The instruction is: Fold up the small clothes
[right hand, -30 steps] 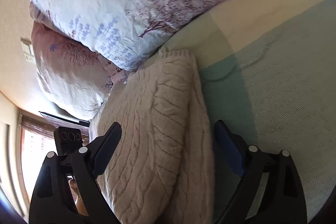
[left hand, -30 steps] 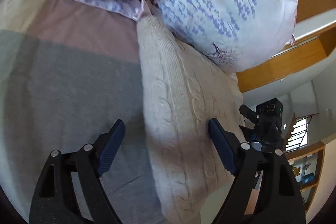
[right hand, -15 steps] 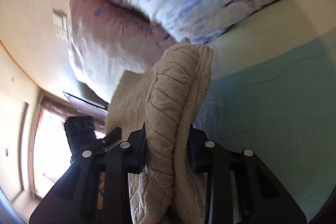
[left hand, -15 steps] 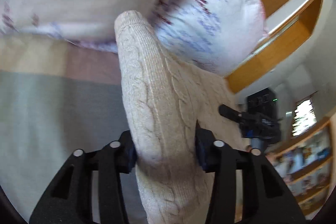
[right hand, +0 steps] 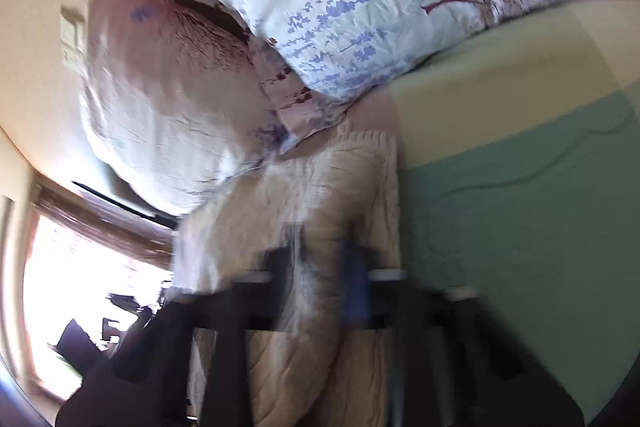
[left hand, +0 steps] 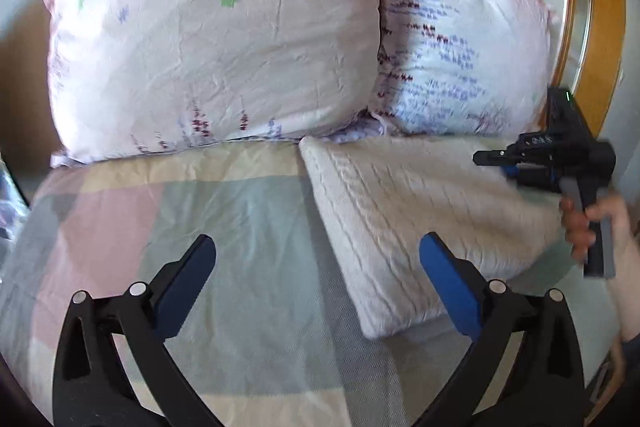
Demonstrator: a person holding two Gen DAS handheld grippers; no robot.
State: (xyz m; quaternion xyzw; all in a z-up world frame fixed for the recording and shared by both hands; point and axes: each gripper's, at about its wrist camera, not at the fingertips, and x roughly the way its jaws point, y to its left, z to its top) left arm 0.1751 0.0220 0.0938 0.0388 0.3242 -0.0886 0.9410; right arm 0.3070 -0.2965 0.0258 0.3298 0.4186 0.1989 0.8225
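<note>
Left wrist view: folded cream cable-knit sweater (left hand: 412, 227), a thick rectangular bundle, lying flat on pastel checked bedspread (left hand: 248, 227), far end tucked against the foot of pale blue floral-print pillow (left hand: 460, 55), with pink floral-print pillow (left hand: 216, 39) alongside to the left. Long axis of the bundle running from near right to far left, toward the pillows. Left gripper (left hand: 318, 267) spread wide, nothing between the blue pads, hovering over the bedspread; near corner of the bundle just ahead of and partly behind the right-hand pad (left hand: 448, 279), so mostly to the right of the finger gap. Right gripper (left hand: 520, 163) over the far right edge of the bundle, seen side-on and blurred, gripped by bare right hand (left hand: 592, 223); opening not readable here. Right wrist view: heavy motion blur. Same cream sweater (right hand: 320, 207) directly ahead of and beneath the fingers, long axis running away toward the pillows, green patch of bedspread (right hand: 520, 227) to the right. Right gripper (right hand: 320, 291) smeared; dark and blue fingers seemingly close-set with knit between, yet grip or release not decidable. Judgement: bundle apparently already folded; right gripper the nearer to it, left requiring a shift rightward to straddle the near end.
</note>
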